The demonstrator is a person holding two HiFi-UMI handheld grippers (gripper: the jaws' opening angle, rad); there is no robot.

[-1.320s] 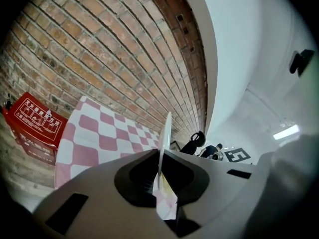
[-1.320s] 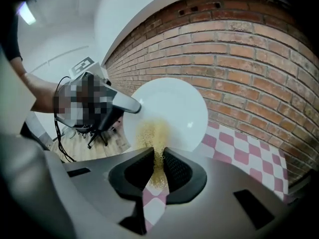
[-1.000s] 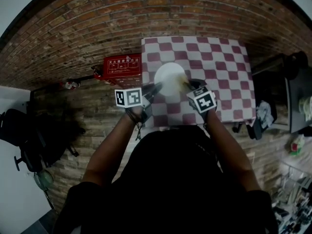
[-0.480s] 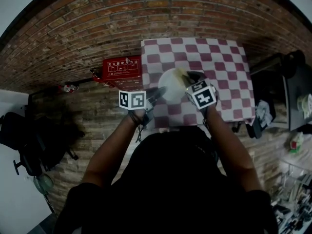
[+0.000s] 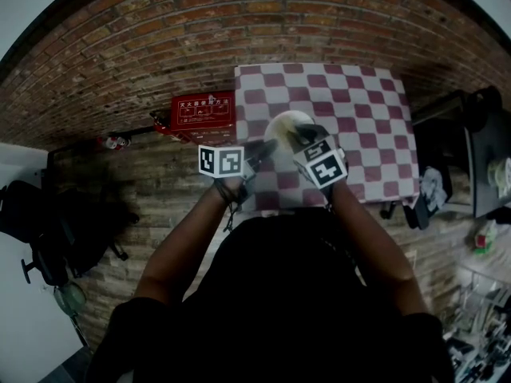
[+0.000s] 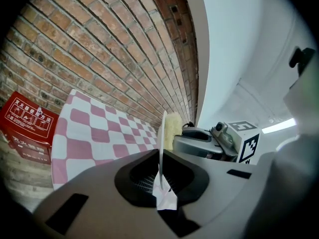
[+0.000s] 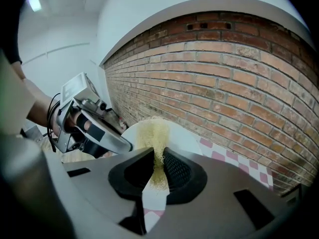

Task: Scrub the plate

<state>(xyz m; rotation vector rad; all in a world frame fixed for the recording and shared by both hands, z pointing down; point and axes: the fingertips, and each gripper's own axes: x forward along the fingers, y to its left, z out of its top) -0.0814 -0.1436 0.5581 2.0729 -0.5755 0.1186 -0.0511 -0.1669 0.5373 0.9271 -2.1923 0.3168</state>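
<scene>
The left hand-held gripper [image 6: 160, 176] is pinching the plate [image 6: 162, 133] by its rim, holding it edge-up over the checked surface [image 5: 367, 118], near its left edge. The right hand-held gripper [image 7: 157, 166] is clamping a yellow scrubber [image 7: 153, 133] against the plate's face. Hard pushing is probably risking the thin rim slipping free past that edge; the bare right side is offering room.

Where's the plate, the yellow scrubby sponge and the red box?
plate [image 7: 184, 137]: right gripper view, on its bare white face.
sponge [image 7: 152, 133]: right gripper view, on its fuzzy yellow middle.
red box [image 5: 204, 108]: head view, on its printed face.
</scene>
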